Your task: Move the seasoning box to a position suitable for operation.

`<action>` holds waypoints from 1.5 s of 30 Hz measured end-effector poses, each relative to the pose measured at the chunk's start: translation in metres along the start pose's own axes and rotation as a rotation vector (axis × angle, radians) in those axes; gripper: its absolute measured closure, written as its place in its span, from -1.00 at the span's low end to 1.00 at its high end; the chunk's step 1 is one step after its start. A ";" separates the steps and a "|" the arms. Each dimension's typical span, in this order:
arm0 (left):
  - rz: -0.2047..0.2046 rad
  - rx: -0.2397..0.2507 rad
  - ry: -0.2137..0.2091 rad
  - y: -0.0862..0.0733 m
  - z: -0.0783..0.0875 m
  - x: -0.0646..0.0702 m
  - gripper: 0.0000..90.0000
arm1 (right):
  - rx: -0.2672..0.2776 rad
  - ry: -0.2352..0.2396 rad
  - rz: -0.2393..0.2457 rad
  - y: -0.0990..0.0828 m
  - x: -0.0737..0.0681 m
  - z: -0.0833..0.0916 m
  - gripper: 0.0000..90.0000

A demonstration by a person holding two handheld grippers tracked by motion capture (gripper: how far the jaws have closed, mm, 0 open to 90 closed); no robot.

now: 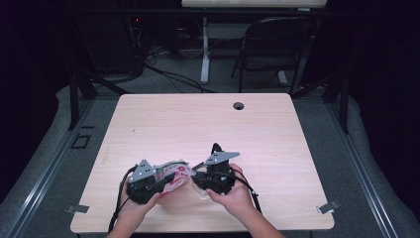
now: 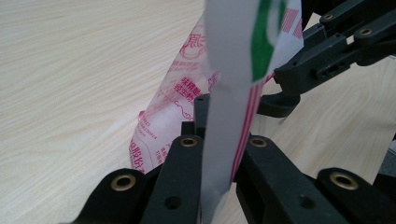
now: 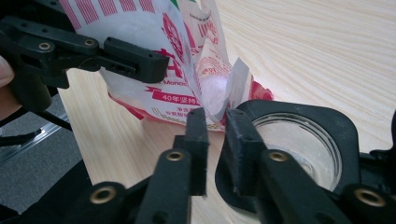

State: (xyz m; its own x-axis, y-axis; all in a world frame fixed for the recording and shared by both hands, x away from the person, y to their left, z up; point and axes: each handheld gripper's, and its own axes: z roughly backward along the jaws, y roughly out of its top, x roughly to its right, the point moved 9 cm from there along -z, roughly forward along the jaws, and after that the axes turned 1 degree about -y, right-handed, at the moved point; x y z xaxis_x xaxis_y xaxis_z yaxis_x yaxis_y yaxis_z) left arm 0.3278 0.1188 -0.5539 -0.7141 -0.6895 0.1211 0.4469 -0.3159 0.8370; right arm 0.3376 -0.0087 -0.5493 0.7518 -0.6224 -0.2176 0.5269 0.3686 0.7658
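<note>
Near the front edge of the wooden table (image 1: 208, 119), just left of its middle, a red-and-white printed plastic bag (image 1: 174, 174) hangs between the two grippers; the left gripper (image 2: 219, 140) has its jaws clamped tight on a flat white strip of the bag, which stands upright between them. The right gripper (image 3: 215, 122) sits just right of the bag, its jaws nearly together with a torn corner of the bag between the tips; a clear round jar (image 3: 299, 144) in a black holder lies on the table close behind that gripper's jaws.
</note>
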 end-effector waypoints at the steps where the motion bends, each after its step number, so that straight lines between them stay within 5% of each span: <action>1: 0.003 0.001 -0.001 0.000 0.000 0.000 1.00 | 0.002 0.000 0.000 0.000 0.000 0.000 0.82; 7: 0.002 0.004 0.002 -0.001 0.003 -0.001 0.98 | -0.003 0.010 0.009 0.002 0.000 -0.003 0.99; 20: 0.001 0.027 -0.001 0.003 0.008 -0.001 0.94 | 0.050 -0.010 0.026 0.015 0.001 0.000 1.00; 26: 0.001 0.016 0.000 -0.004 0.005 -0.003 0.59 | 0.046 0.000 0.025 0.014 0.001 0.000 1.00; 31: 0.011 -0.031 -0.039 -0.016 -0.002 -0.002 0.32 | 0.043 0.005 0.022 0.013 0.001 0.001 1.00; 33: -0.003 -0.050 -0.018 -0.023 -0.005 -0.004 0.24 | 0.045 0.009 0.019 0.013 0.001 0.001 1.00; 45: -0.002 -0.035 0.013 -0.040 -0.016 -0.014 0.04 | 0.048 0.010 0.019 0.012 0.001 0.001 1.00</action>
State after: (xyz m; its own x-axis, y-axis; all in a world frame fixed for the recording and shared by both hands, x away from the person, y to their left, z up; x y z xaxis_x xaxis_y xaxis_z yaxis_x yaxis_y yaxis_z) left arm 0.3284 0.1313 -0.5977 -0.7078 -0.6975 0.1122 0.4642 -0.3394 0.8181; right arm 0.3446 -0.0059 -0.5401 0.7657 -0.6084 -0.2088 0.4930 0.3465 0.7981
